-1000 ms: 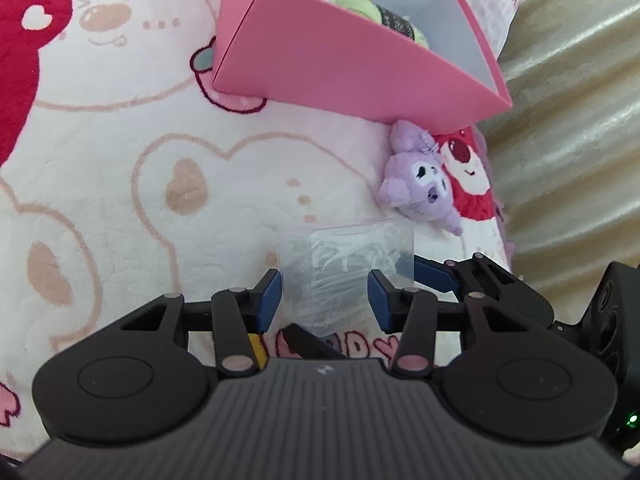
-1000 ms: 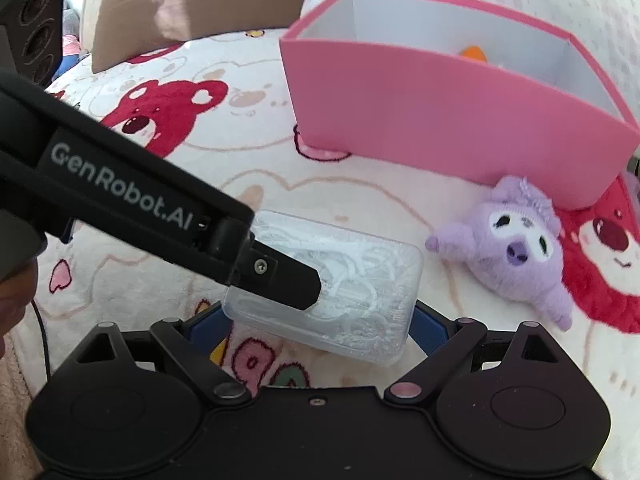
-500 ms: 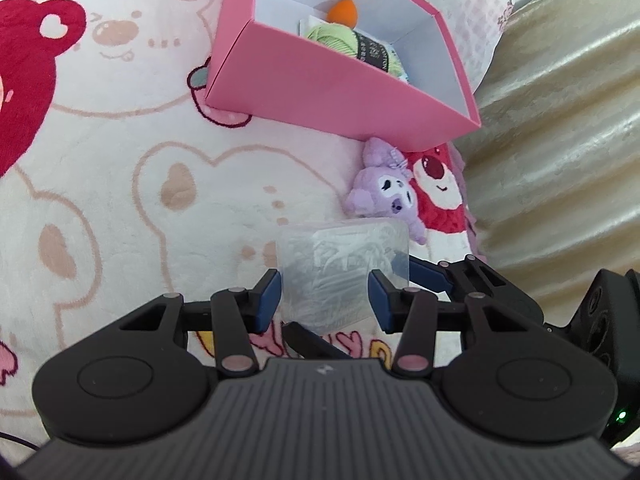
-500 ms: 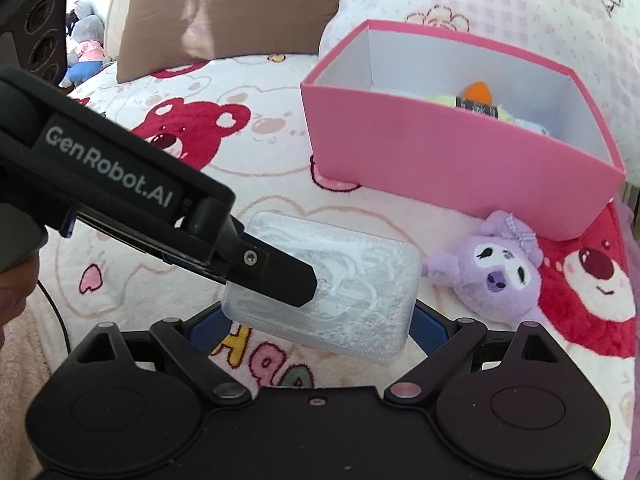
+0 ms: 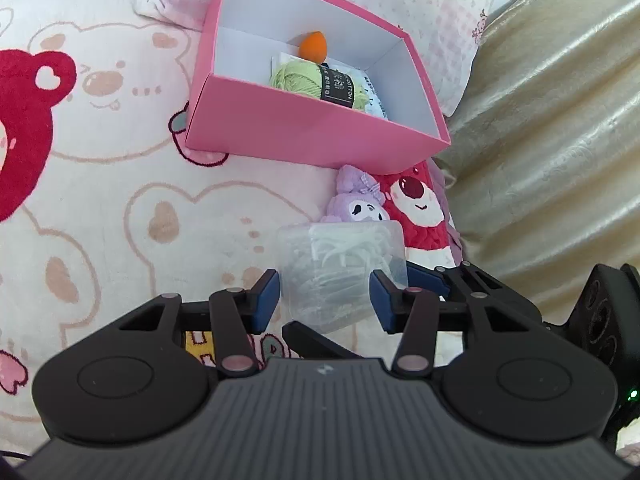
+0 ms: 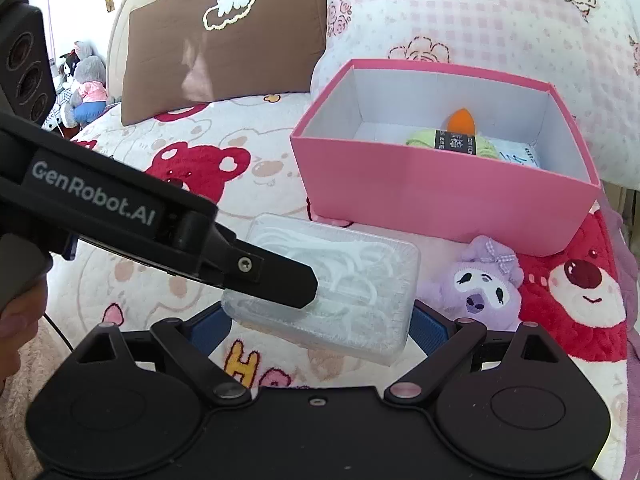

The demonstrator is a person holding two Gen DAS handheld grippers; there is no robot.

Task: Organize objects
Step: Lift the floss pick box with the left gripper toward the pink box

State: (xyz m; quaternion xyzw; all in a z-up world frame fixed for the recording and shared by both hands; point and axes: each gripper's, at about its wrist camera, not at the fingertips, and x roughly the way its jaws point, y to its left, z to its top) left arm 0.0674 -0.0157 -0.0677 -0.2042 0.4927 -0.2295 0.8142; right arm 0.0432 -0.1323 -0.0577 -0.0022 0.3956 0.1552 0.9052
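Note:
A clear plastic box of white floss picks is lifted off the bed, held between both grippers. My left gripper is shut on the box across its short sides; its finger lies over the lid in the right wrist view. My right gripper is shut on the same clear box across its long ends. The pink box stands ahead, open, with green yarn and an orange sponge inside. A purple plush lies in front of the pink box.
The bed has a bear-print blanket. A brown pillow and a pink checked pillow lie behind the box. A gold curtain hangs at the right edge of the bed.
Both grippers have risen with the clear box, away from the blanket. The inside of the pink box has come into view and the plush now sits lower and smaller.

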